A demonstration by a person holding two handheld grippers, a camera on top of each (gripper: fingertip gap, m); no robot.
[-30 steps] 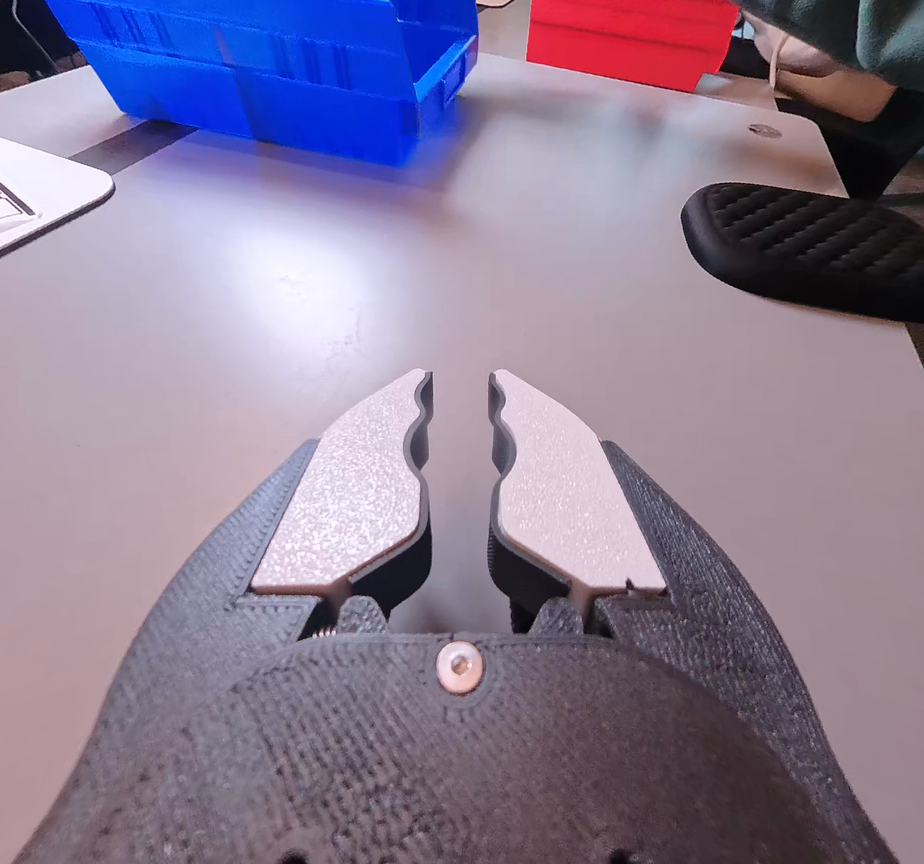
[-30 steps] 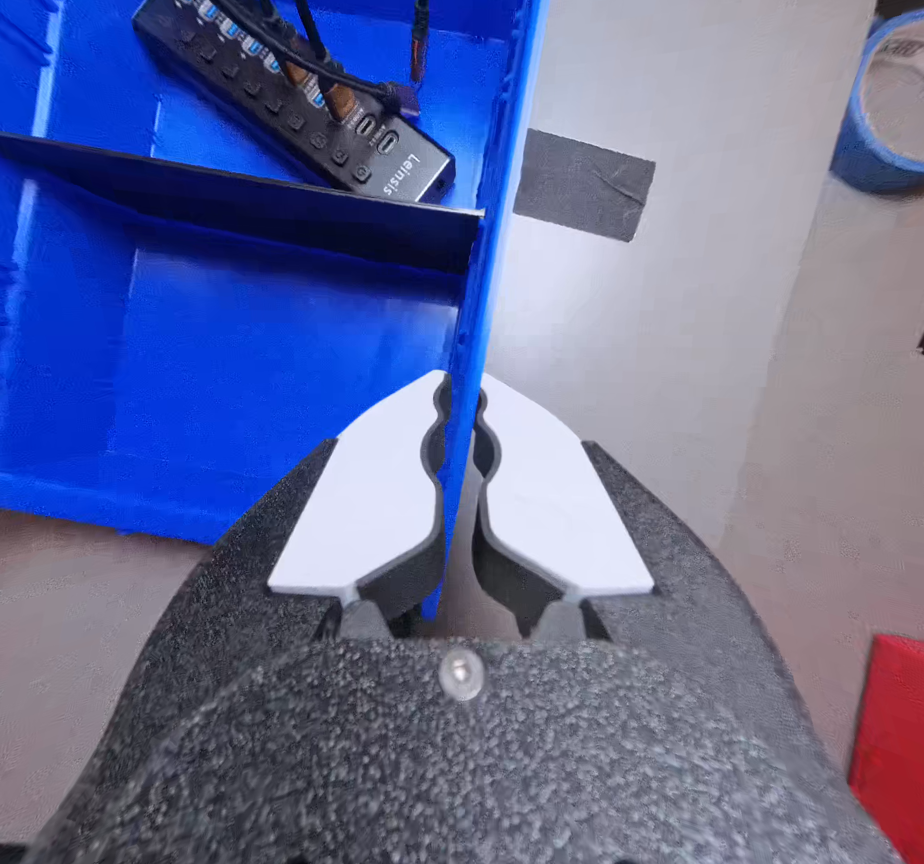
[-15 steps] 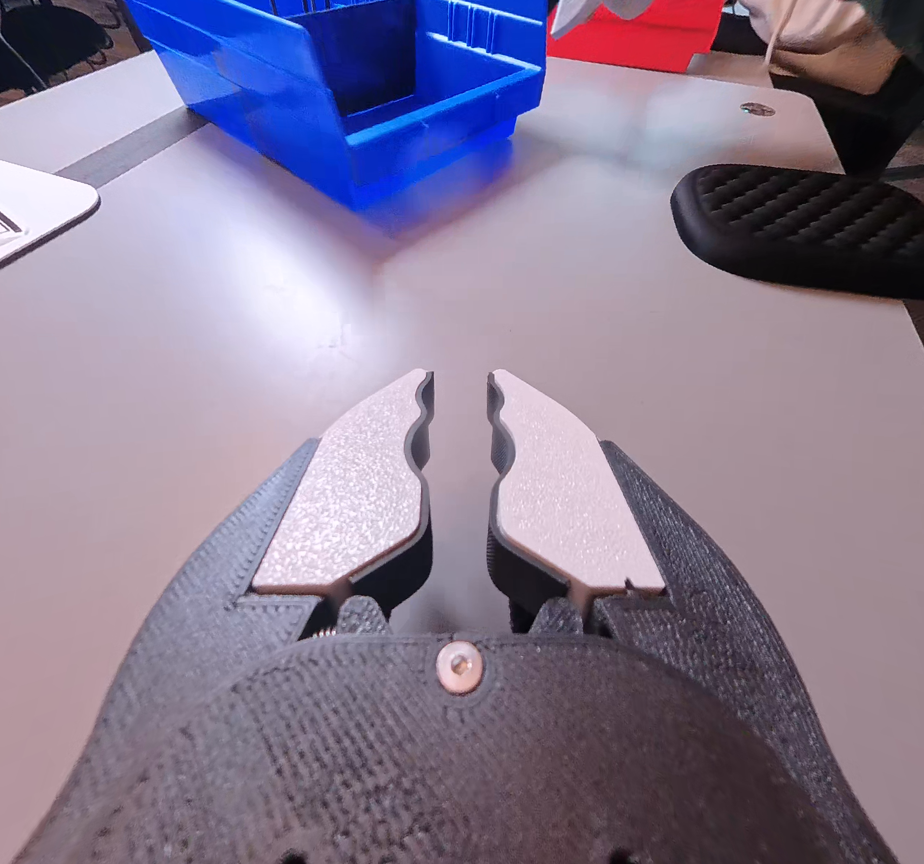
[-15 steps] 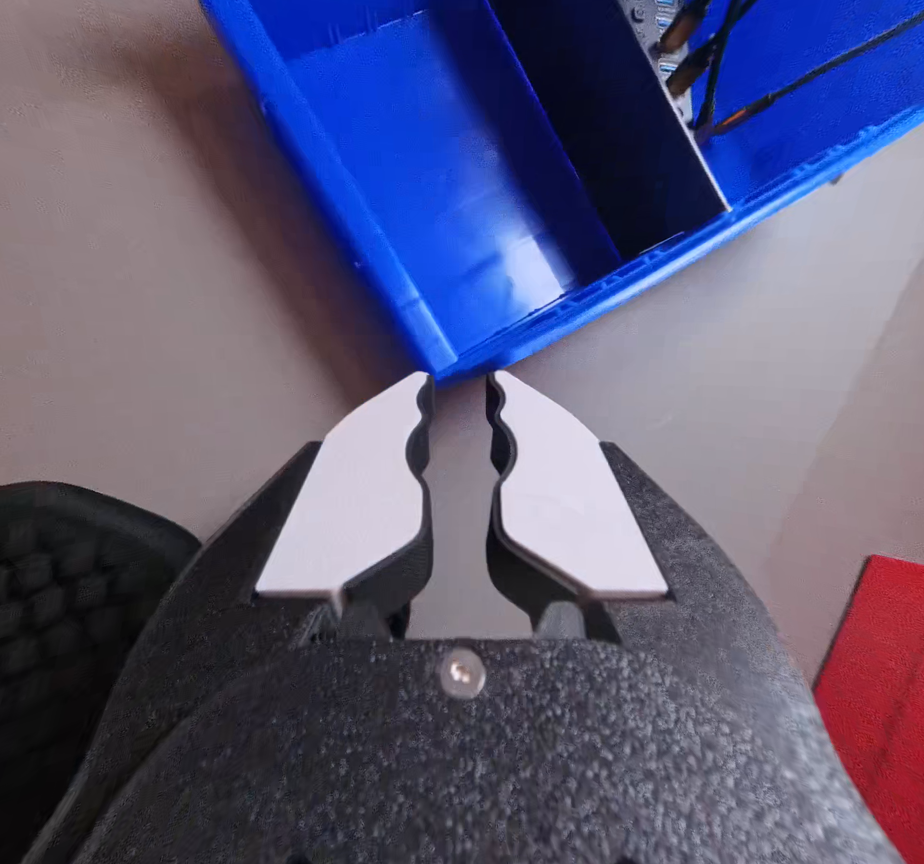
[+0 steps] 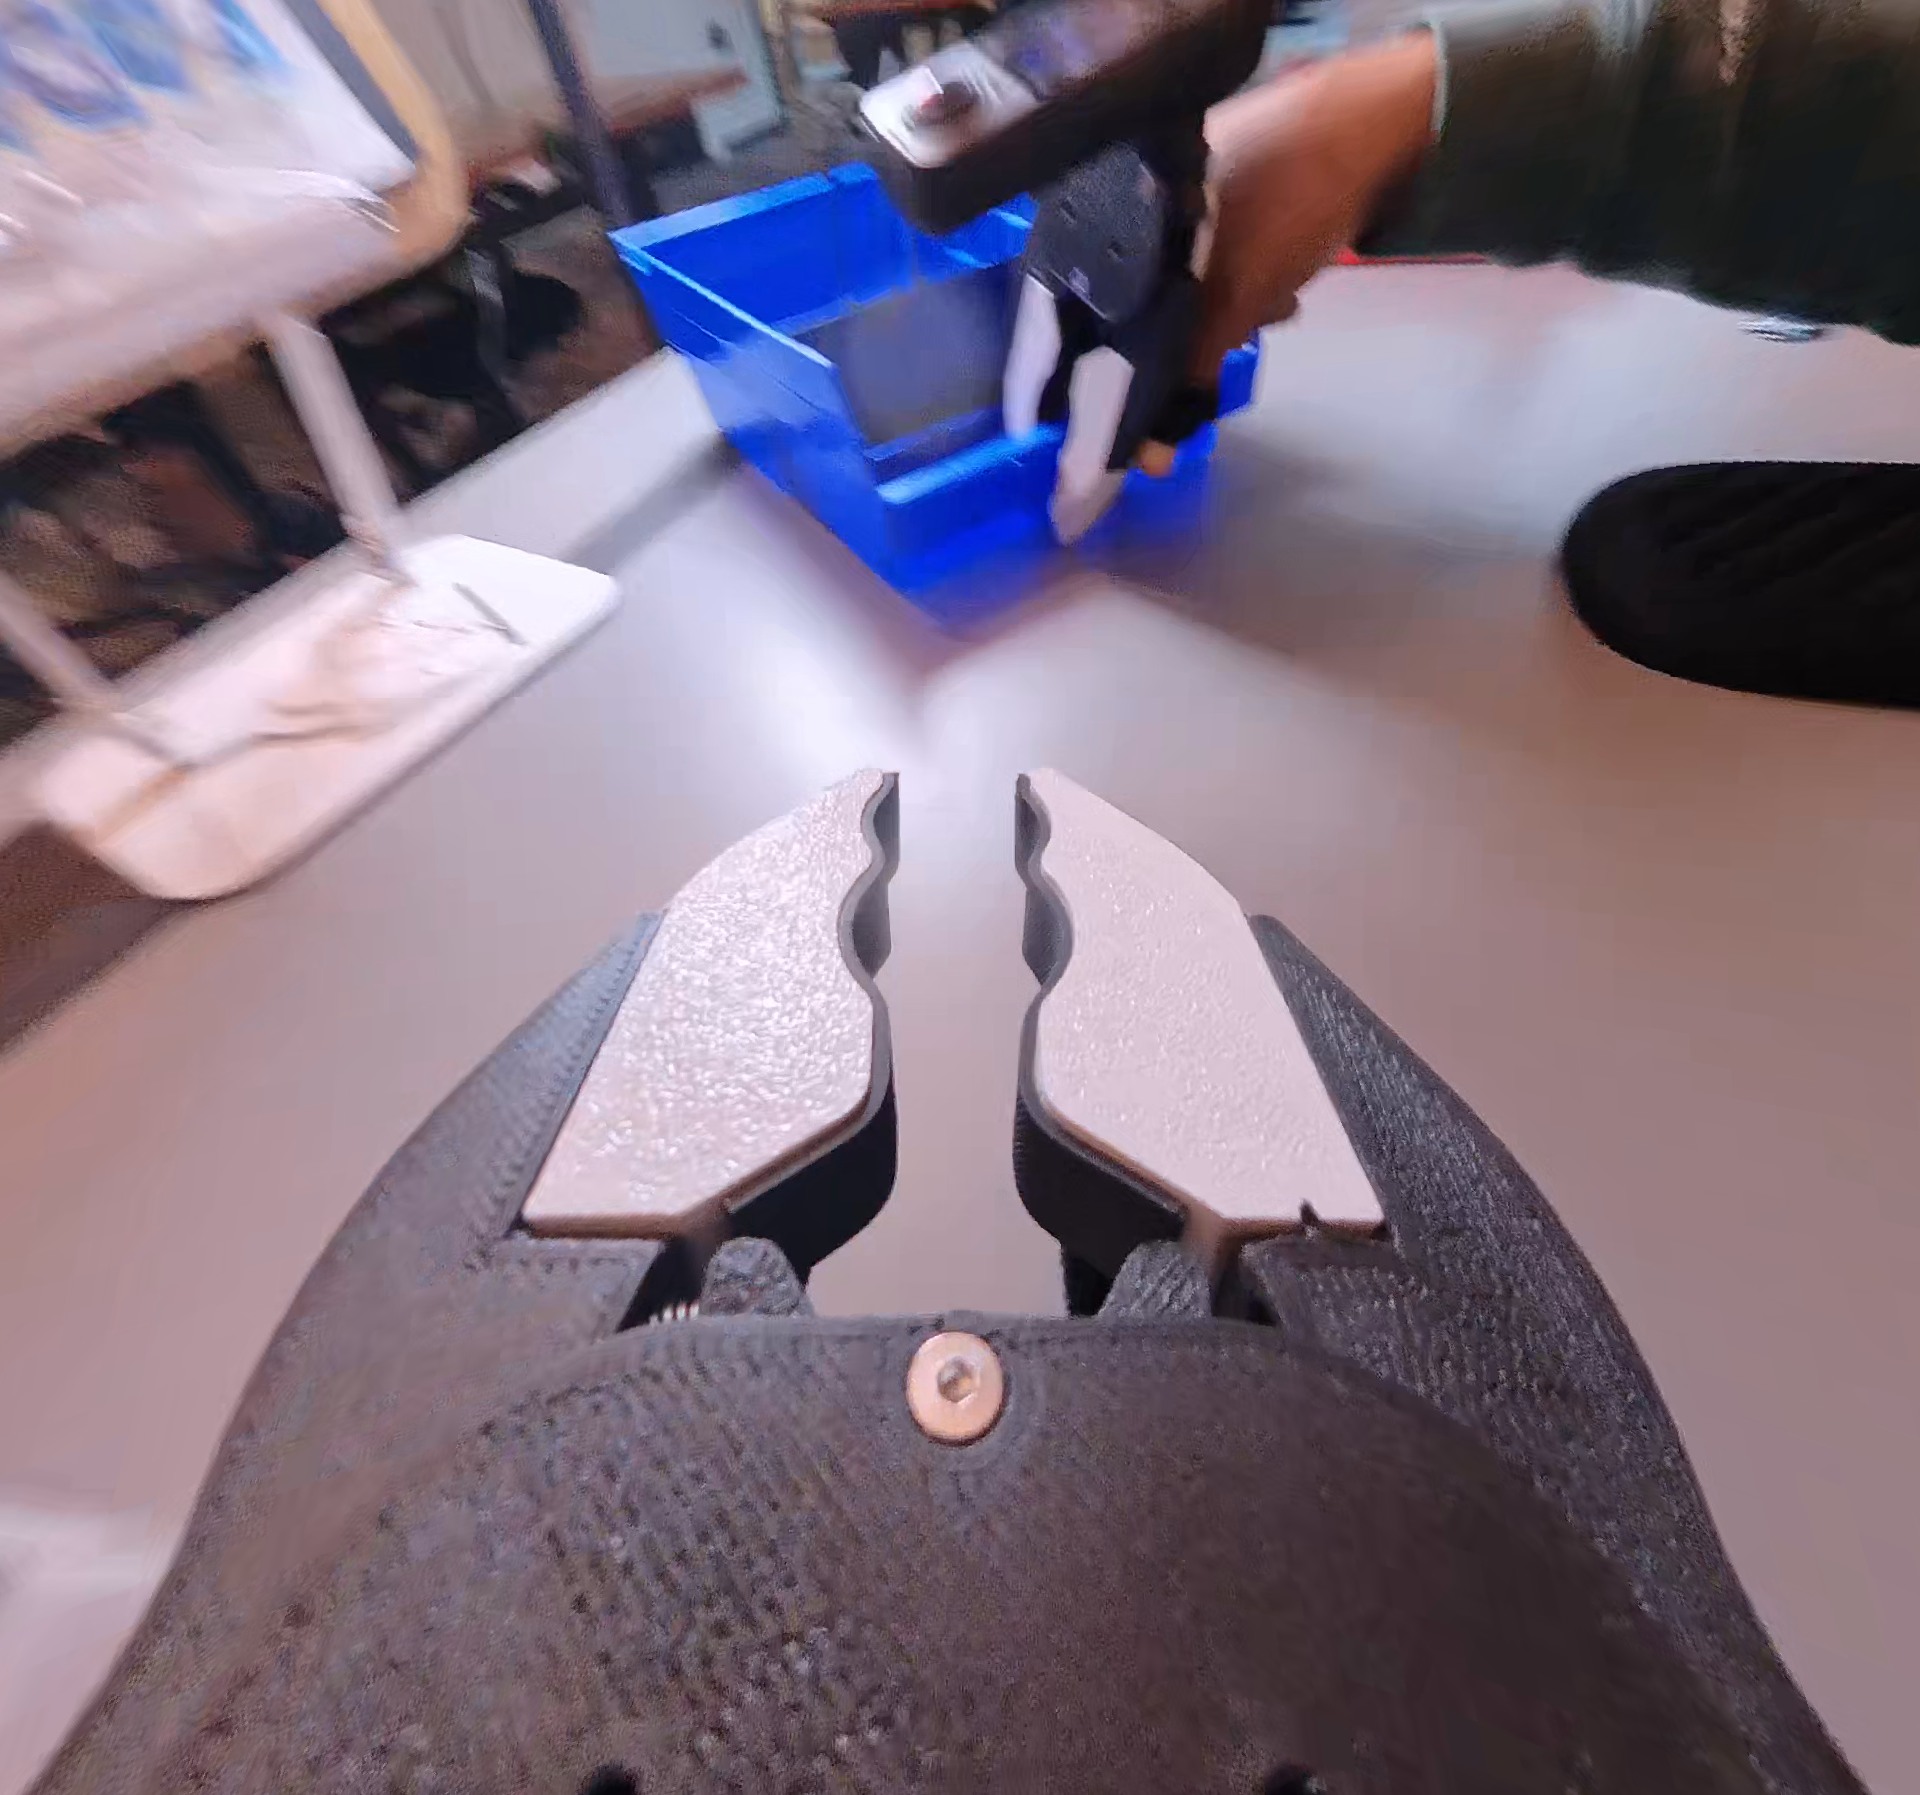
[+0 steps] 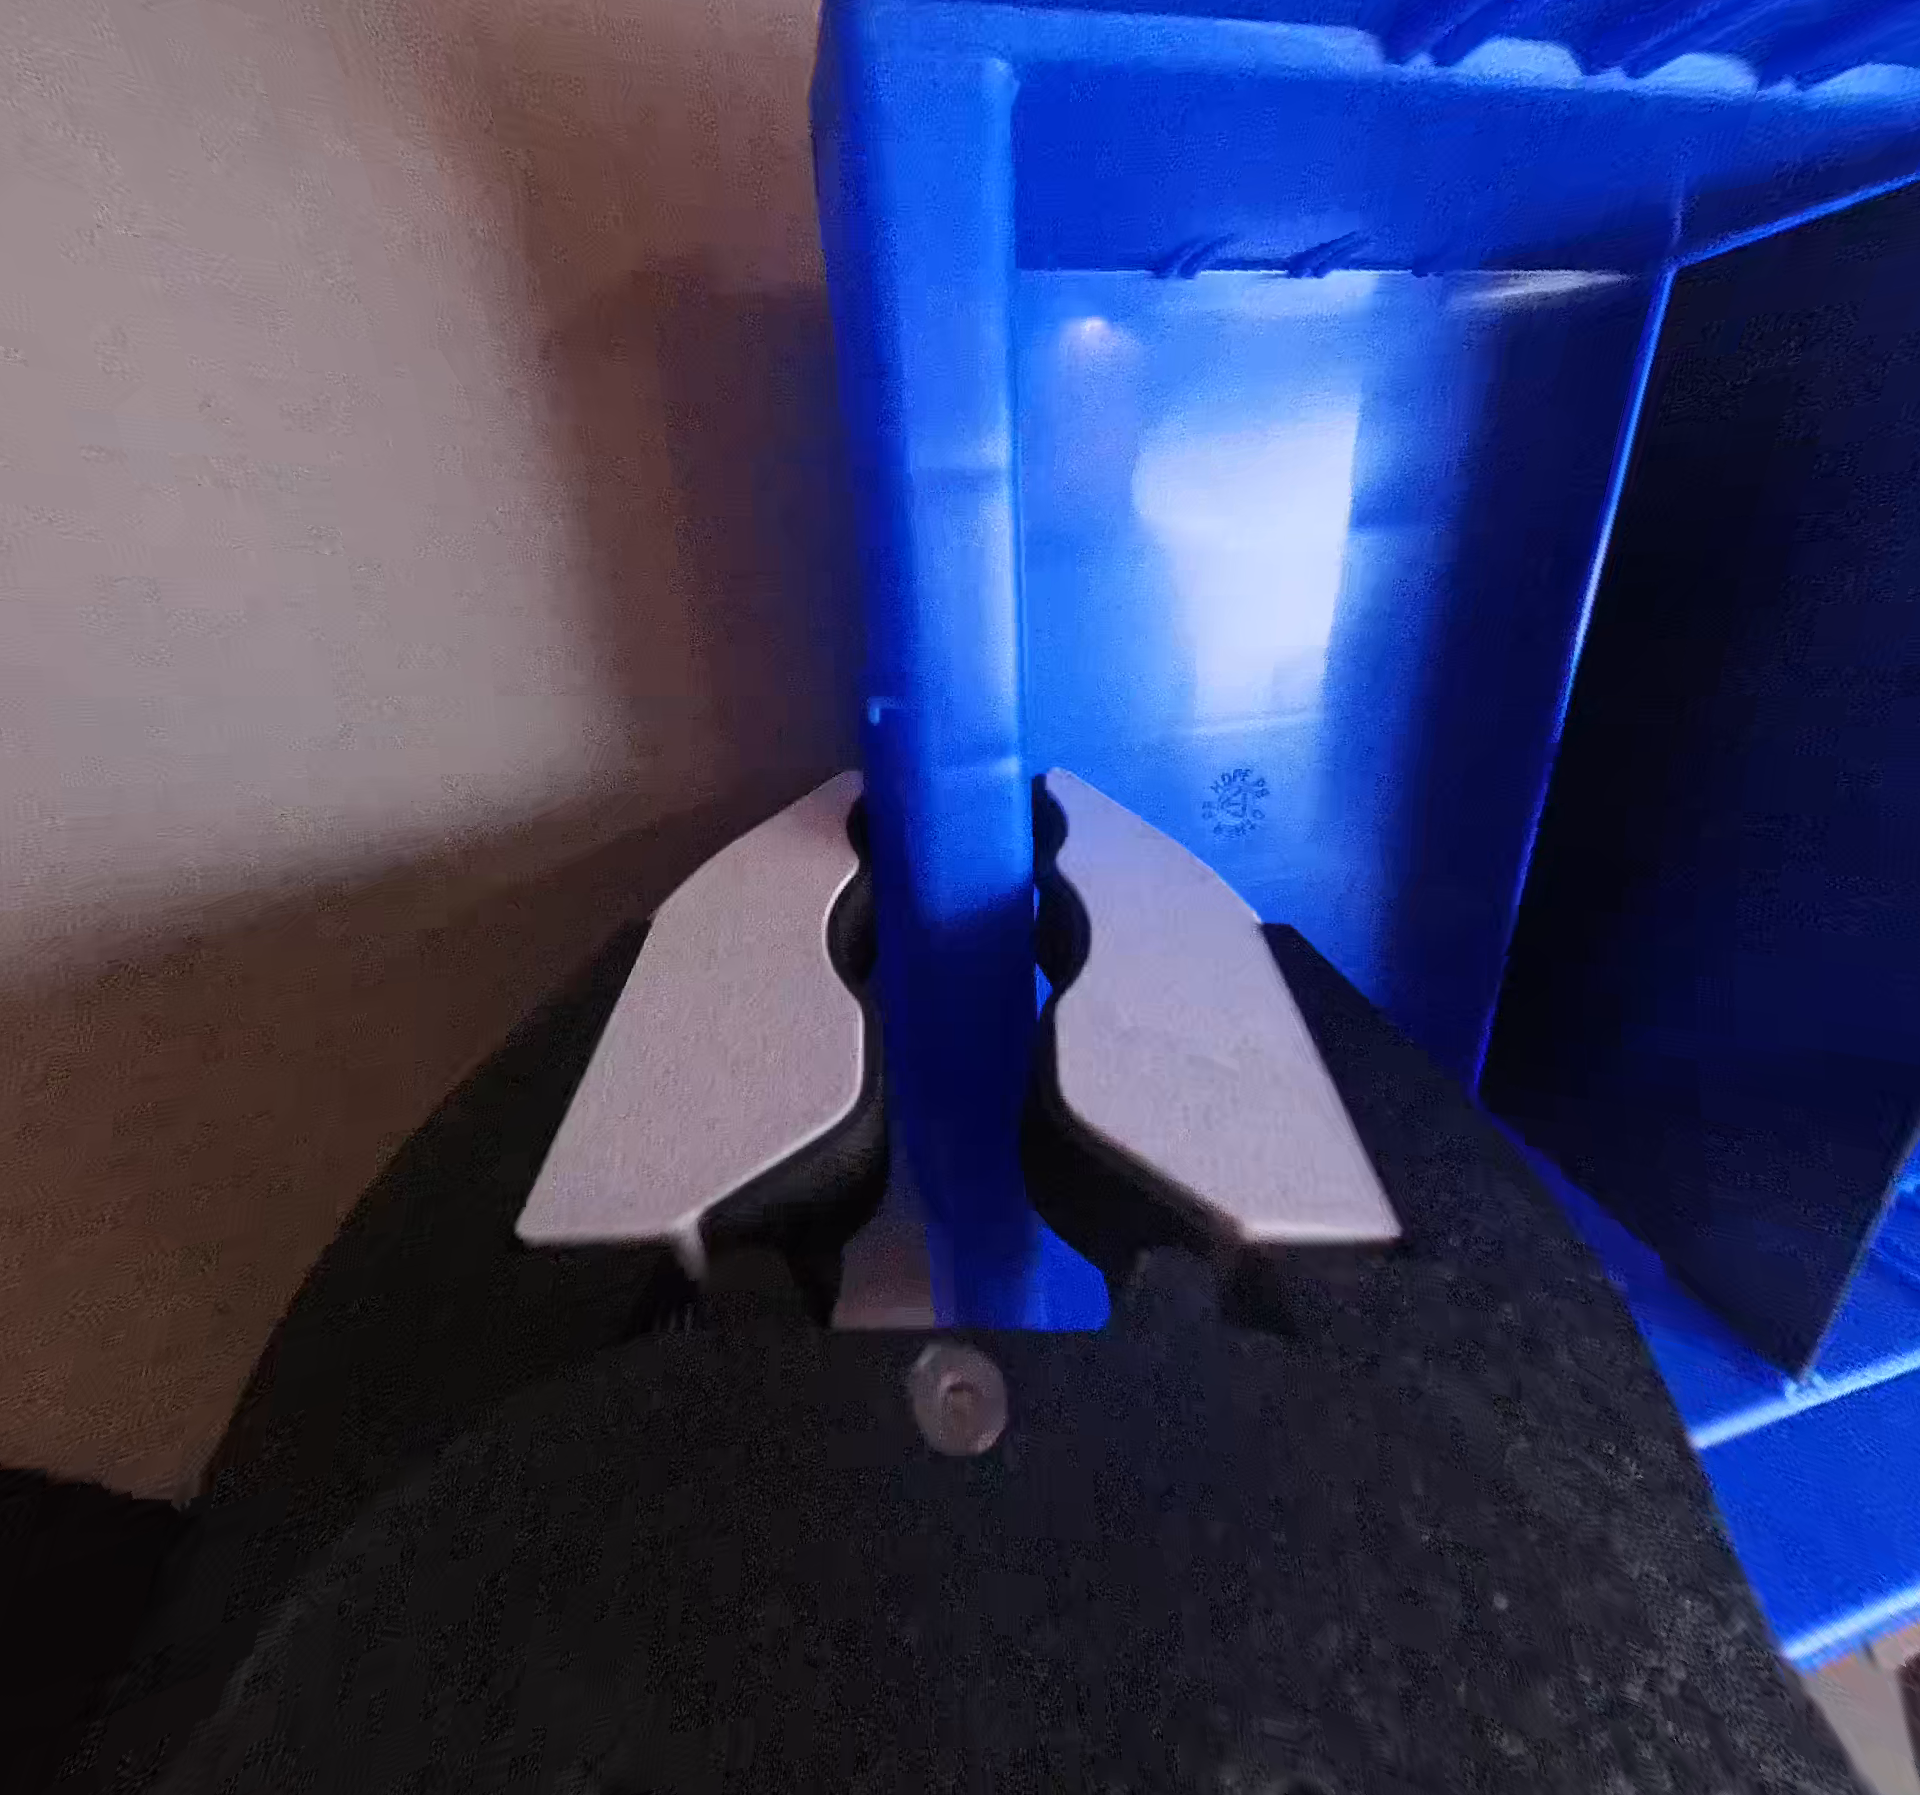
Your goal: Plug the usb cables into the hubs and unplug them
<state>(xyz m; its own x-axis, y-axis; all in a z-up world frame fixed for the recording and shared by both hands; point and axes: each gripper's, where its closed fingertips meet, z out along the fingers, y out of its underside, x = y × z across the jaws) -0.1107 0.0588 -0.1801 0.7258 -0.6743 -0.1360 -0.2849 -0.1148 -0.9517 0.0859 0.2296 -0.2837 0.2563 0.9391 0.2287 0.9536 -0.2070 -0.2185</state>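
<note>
Hubs and usb cables did not show in either view; what you had before you was the blue bin [image 6: 935, 498] on the grey table [image 5: 1351, 914], with a dark divider [image 6: 1766, 706] standing inside it. Your right gripper [image 6: 948, 789] was clamped on the bin's wall, one finger outside and one inside the near compartment. From the left wrist view, your hand [image 5: 1299, 197] held that gripper upright over the bin's near end. Your left gripper [image 5: 956, 784] hung released above bare table, fingers apart, holding nothing, well short of the bin.
</note>
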